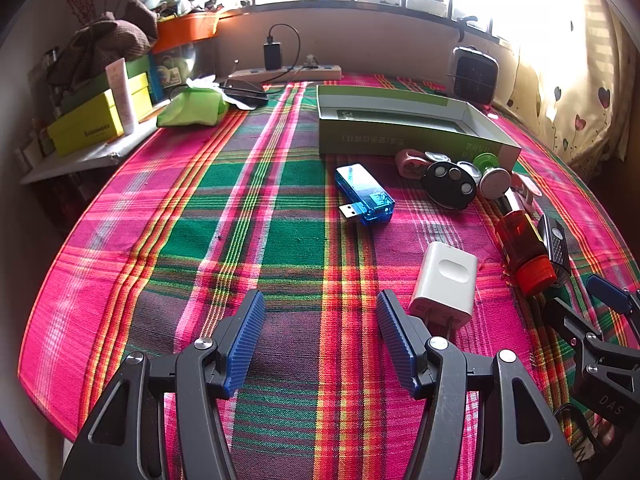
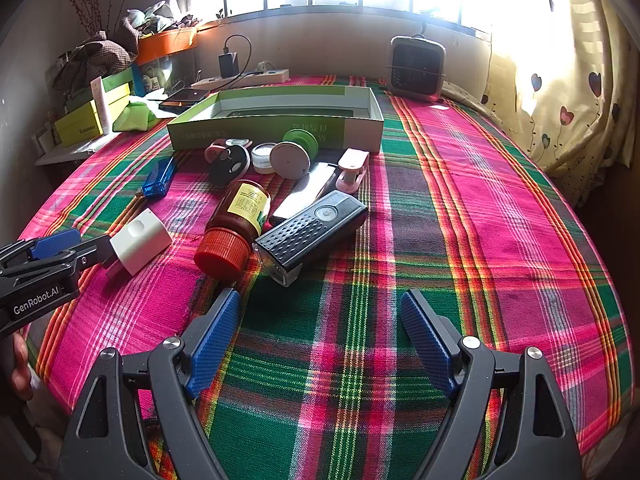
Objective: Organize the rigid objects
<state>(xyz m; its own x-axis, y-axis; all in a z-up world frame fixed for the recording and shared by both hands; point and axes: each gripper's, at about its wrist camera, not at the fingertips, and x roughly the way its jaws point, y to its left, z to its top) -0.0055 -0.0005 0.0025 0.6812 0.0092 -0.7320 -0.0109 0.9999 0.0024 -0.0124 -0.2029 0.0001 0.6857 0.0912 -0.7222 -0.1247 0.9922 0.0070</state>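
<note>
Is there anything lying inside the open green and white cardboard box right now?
No, the open green and white cardboard box shows only its bare dark floor, and the small objects all lie on the plaid cloth outside it.

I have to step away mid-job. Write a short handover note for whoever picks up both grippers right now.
Left gripper: open, empty, low over the plaid tablecloth, the white plug-in charger block just right of its fingers.
Right gripper: open, empty, behind the pile.
Things: the green-and-white open cardboard box looks empty. In front of it lie the blue translucent USB stick, black oval key fob, amber bottle with red cap, black ribbed bike light, small round tins and a pink clip.
Done: nothing boxed.
Left: everything, probably the charger first.
</note>
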